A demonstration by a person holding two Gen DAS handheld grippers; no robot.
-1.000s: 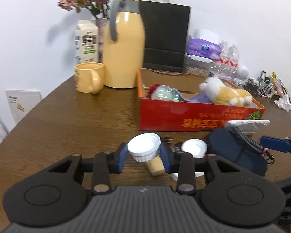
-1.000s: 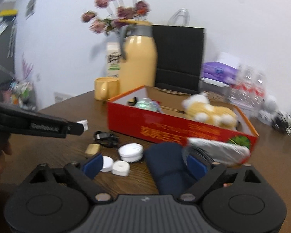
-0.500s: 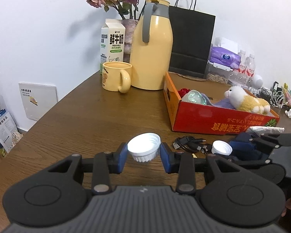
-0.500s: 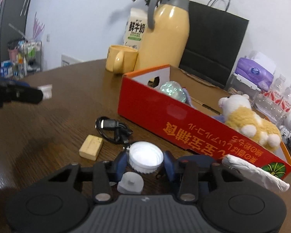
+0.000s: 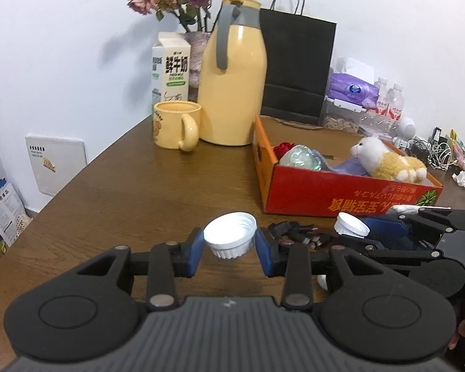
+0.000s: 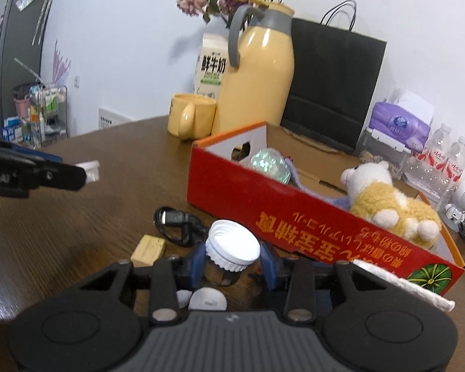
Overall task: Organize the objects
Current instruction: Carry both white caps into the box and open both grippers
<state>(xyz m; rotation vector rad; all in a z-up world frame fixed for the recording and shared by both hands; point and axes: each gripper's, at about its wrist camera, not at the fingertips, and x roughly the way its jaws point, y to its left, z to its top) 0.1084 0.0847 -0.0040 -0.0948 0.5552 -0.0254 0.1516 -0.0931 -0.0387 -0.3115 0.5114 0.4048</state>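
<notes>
Since a second ago our right gripper (image 6: 232,260) has been closing on a ribbed white plastic cap (image 6: 232,249) above the wooden table (image 6: 77,217); our left gripper (image 5: 229,249) pinches another white ribbed cap (image 5: 230,239). Both caps seem light, stiff, slippery; we grip the ribbed sides.

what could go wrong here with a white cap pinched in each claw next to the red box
1. The left claw pinches its white cap only at the rim edges; it could pop out.
2. The right claw, jaws closing on the other white cap, sits just over the black cable and could snag it.
3. The red box already holds a plush toy; a dropped cap may bounce off it.
</notes>
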